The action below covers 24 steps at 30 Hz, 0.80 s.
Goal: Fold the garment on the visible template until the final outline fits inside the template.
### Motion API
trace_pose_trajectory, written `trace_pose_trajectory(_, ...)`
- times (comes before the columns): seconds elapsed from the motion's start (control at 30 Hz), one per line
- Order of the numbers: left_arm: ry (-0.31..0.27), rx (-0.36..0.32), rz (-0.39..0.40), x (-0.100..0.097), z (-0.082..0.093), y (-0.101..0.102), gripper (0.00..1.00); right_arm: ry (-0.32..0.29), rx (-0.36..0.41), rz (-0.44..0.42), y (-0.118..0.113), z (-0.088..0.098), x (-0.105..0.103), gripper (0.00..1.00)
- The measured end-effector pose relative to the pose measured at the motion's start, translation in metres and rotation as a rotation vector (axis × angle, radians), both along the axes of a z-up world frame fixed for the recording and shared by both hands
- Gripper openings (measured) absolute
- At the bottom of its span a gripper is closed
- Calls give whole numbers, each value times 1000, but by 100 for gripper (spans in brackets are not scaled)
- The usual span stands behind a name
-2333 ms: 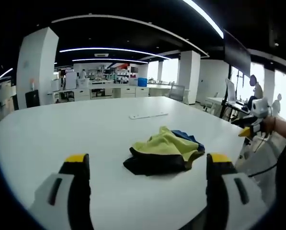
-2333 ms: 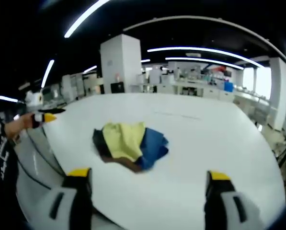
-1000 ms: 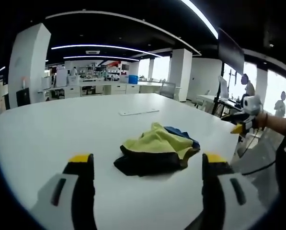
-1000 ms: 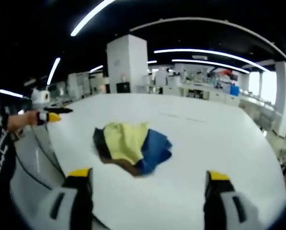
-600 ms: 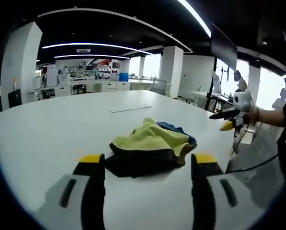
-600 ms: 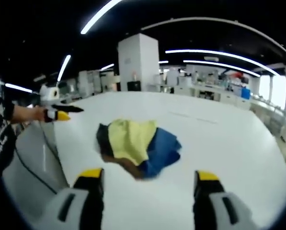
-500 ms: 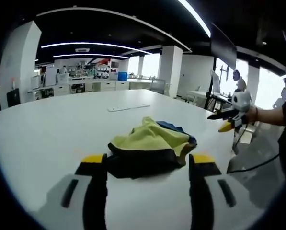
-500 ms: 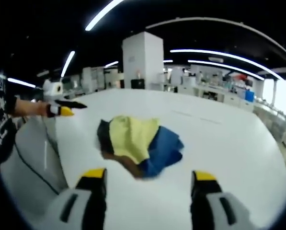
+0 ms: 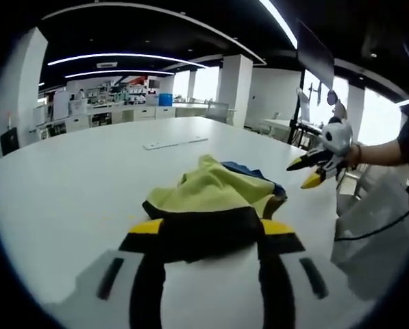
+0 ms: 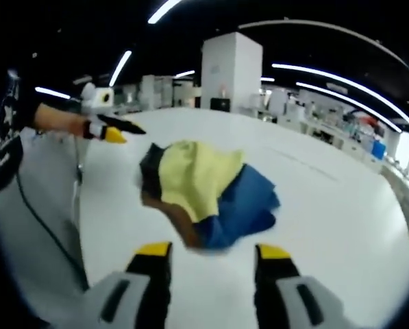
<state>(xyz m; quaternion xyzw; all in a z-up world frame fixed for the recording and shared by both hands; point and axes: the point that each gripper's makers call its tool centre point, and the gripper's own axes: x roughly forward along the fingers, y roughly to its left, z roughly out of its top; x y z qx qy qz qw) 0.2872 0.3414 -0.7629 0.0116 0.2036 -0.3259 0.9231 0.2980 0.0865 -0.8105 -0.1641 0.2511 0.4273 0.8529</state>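
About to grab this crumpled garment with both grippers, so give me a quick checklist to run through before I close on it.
1. Garment in front of both grippers, bunched on the white table: ok.
2. Left gripper open, jaws either side of the garment's dark near edge: ok.
3. Right gripper open, by the blue part of the garment: ok.
4. Fabric actually between either gripper's jaws: cannot tell.
5. Template outline visible on the table: not ok, none can be made out.
6. Garment flat enough to fold: not ok, it lies in a crumpled heap.
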Motion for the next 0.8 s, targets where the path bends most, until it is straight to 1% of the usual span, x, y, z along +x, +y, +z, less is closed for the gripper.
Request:
trace_pose_trajectory(0.1,2,7,-11,5,-5,-1,48,-2,-18,25,3,-7,5,38)
trace_pose_trajectory(0.17,7,38,-22,7,-9,-4,46,1,-27,41,5,-11,7,37)
trace_pose_trajectory(0.23,7,58,-25,12,-16,-2,45,7,-36,55,8,-15,8,37)
trace_pose_trajectory(0.37,28,63,-38,15,-24,-7,40,9,-49,88,13,-19,9,33)
trace_pose_trajectory(0.5,50,80,-35,20,-38,-4,37,-1,-70,111,15,-23,13,27)
trace_pose_trajectory(0.63,66,102,-39,25,-51,0,33,2,-98,135,16,-29,14,26)
trace_pose_trajectory(0.8,82,136,-44,29,-60,3,28,1,-102,153,18,-31,17,22)
